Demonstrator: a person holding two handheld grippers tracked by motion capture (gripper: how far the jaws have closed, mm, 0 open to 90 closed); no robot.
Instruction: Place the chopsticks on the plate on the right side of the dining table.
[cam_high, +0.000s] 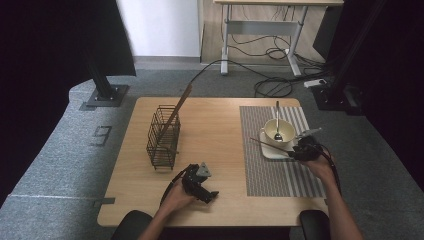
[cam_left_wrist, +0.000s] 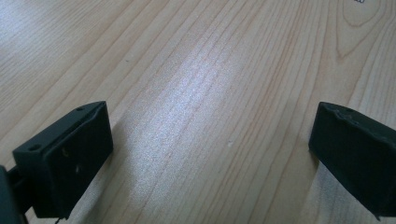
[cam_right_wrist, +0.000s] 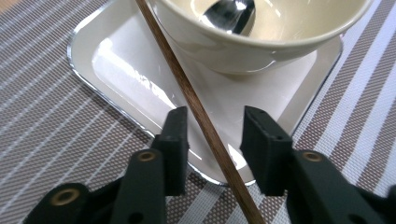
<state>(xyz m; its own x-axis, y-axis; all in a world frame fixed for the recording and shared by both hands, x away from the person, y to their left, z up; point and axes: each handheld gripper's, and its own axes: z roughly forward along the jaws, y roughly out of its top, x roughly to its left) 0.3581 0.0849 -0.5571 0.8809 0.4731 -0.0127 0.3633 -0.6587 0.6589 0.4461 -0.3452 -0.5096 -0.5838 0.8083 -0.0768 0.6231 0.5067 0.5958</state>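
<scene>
Resting low over bare wooden table (cam_left_wrist: 205, 93) near the front edge, left gripper (cam_high: 204, 187): jaws spread wide, nothing between them, only wood grain under the pads. Held further right over the striped placemat (cam_high: 280, 175), right gripper (cam_right_wrist: 215, 140): jaws partly parted, a gap on both sides of a thin brown chopstick (cam_right_wrist: 196, 107), pads not pressing on it. Lying aslant across the near edge of the white square plate (cam_right_wrist: 121, 70), that chopstick, its far end leaning past the side of the cream bowl (cam_right_wrist: 261, 42). Sitting on the plate, the bowl, with a metal spoon (cam_right_wrist: 229, 14) inside. Standing further back on the left half of the table, a dark wire basket (cam_high: 163, 137) with a second stick (cam_high: 177, 110) tilted up out of it.
</scene>
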